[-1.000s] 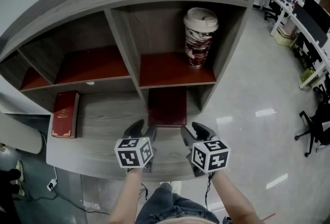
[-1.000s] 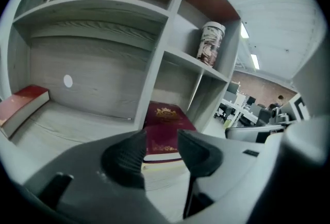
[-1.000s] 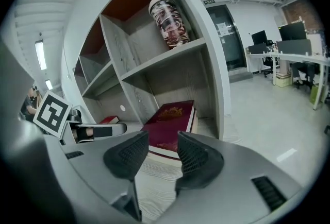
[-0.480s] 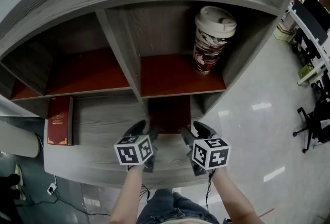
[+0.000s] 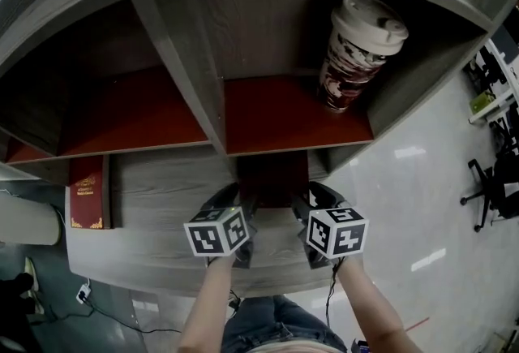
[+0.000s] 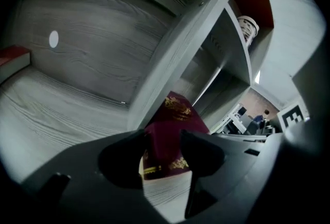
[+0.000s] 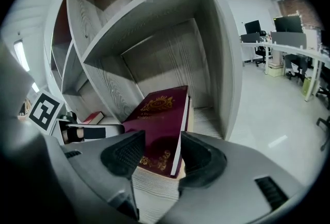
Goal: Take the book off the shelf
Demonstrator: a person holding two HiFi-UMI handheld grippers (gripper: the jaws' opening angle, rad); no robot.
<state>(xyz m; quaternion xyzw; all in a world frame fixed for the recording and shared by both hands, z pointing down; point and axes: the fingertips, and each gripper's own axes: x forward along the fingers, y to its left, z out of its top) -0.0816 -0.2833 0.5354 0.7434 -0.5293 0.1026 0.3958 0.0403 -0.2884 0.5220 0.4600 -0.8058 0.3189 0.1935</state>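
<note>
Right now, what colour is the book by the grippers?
Maroon book with gold ornament; best in right gripper view.

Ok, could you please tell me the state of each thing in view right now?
Dark red gold-printed hardcover book: lying flat on grey wooden shelf.
Second red book: lying flat.
White lidded paper cup: upright, lid on.
Left gripper: open, at book.
Right gripper: open, at book.
</note>
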